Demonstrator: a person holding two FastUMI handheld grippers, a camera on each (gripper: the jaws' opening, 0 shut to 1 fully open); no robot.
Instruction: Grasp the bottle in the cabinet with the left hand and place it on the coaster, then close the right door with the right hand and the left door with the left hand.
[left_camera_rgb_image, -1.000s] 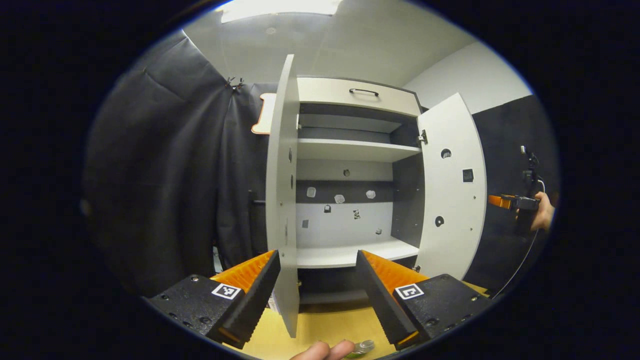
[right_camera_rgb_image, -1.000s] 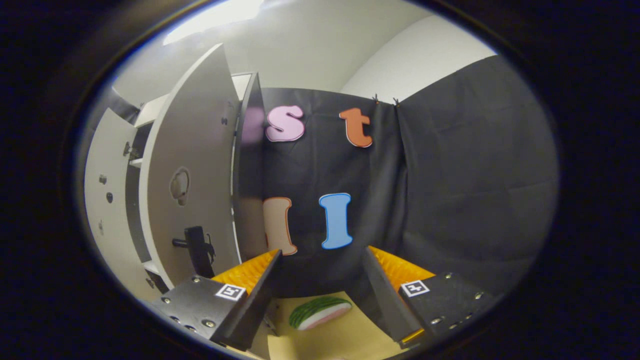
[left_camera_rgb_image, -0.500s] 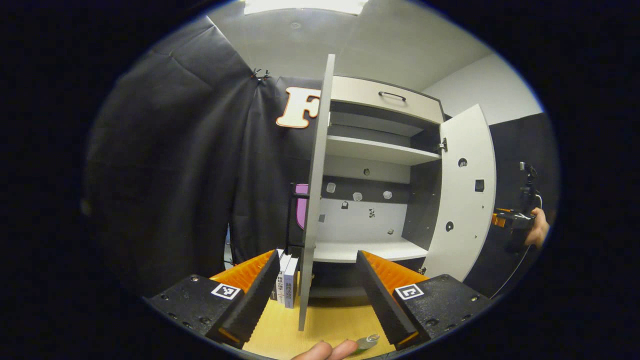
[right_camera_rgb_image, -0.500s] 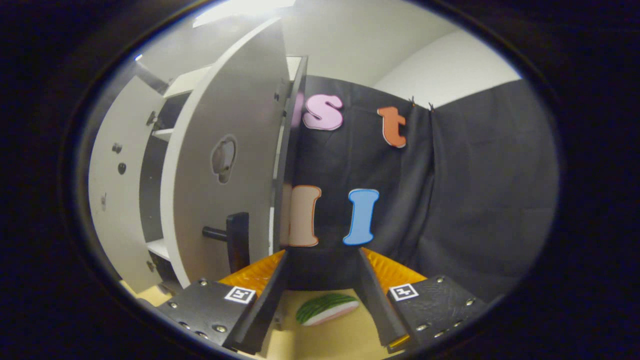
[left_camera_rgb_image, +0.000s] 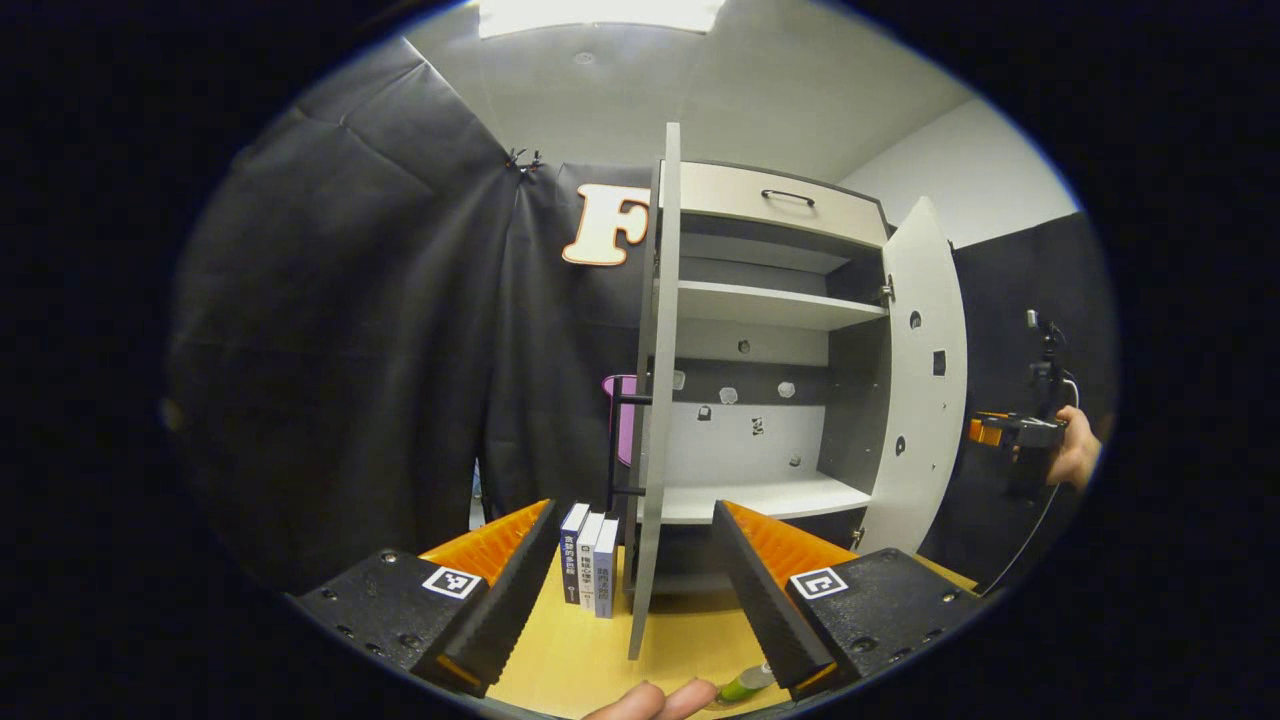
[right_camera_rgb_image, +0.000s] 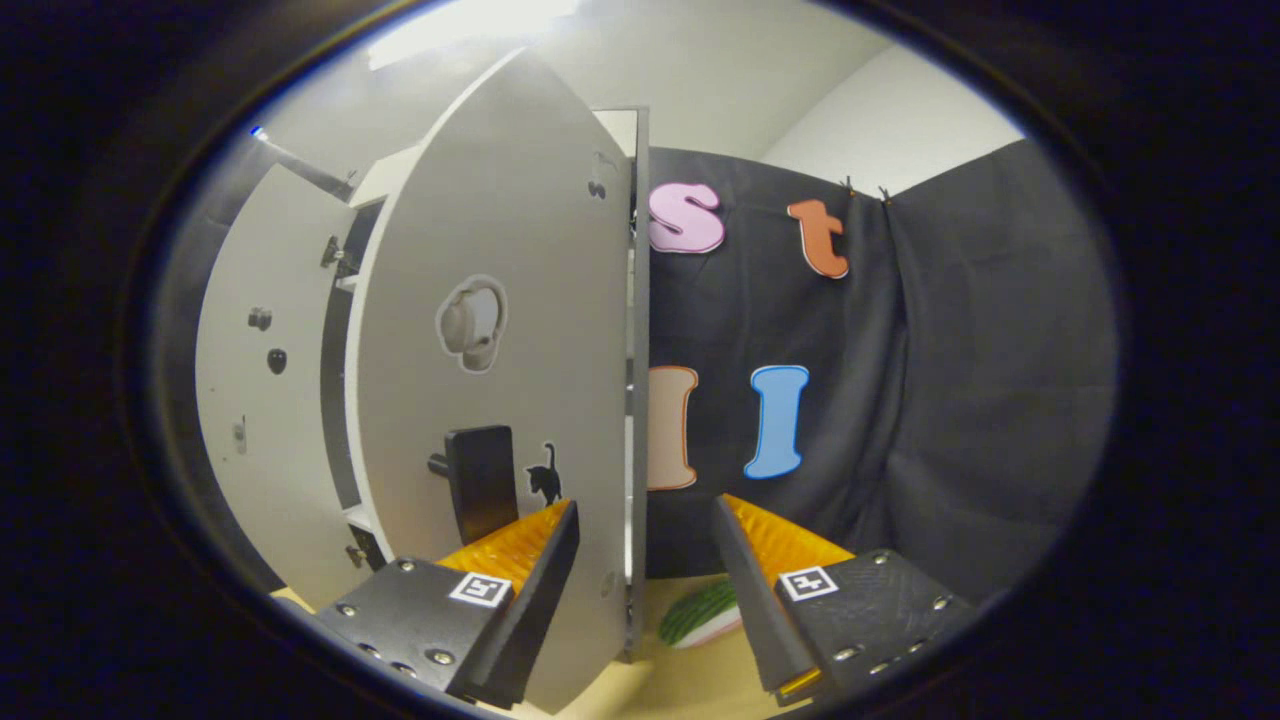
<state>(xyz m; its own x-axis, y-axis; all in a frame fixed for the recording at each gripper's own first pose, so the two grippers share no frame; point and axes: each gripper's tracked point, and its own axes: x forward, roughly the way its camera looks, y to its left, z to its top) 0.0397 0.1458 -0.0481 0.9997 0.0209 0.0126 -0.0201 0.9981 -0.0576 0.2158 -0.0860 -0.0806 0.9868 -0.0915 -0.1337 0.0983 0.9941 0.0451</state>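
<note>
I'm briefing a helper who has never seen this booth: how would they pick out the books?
Start at the tall open cabinet on the wooden table. Just outside its left door, three slim books stand upright in a row on the tabletop. They are the only things with printed spines there.

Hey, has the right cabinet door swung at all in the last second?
Yes. In the left gripper view the right door now looks narrower against the fixed shelf, so it has swung toward closing. The right gripper sits just behind it.
</note>
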